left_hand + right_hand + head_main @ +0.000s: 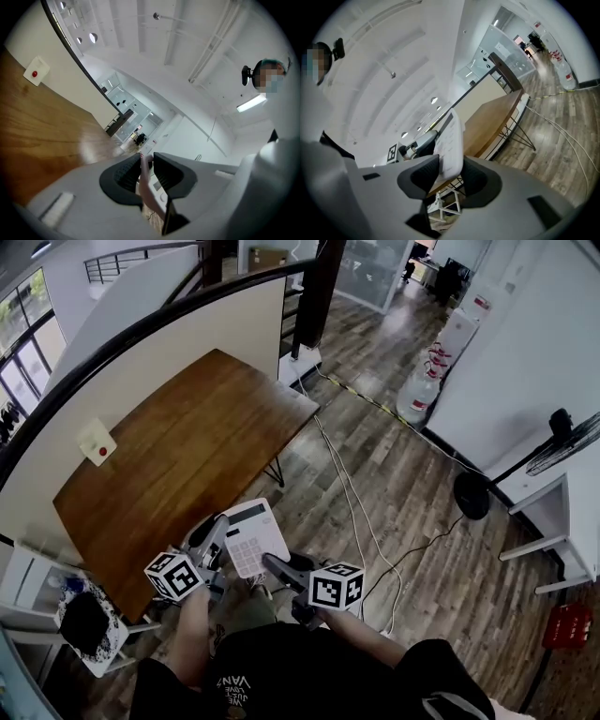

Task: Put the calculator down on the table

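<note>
A white calculator (255, 536) hangs in the air over the near edge of the brown wooden table (187, 446), held from both sides. My left gripper (218, 542) is shut on its left edge. My right gripper (274, 568) is shut on its near right corner. In the left gripper view the calculator (150, 186) shows edge-on between the dark pads of the left gripper (146, 160), with the table (37, 126) beyond to the left. In the right gripper view the calculator (450, 140) stands tilted between the pads of the right gripper (451, 168), and the left gripper (410, 146) shows behind it.
A small white box with a red button (97, 442) lies at the table's far left by the partition wall. A white stool with a dark object (87, 626) stands at the lower left. Cables (349, 486) run across the wood floor; water bottles (418, 395) and a fan base (472, 495) stand right.
</note>
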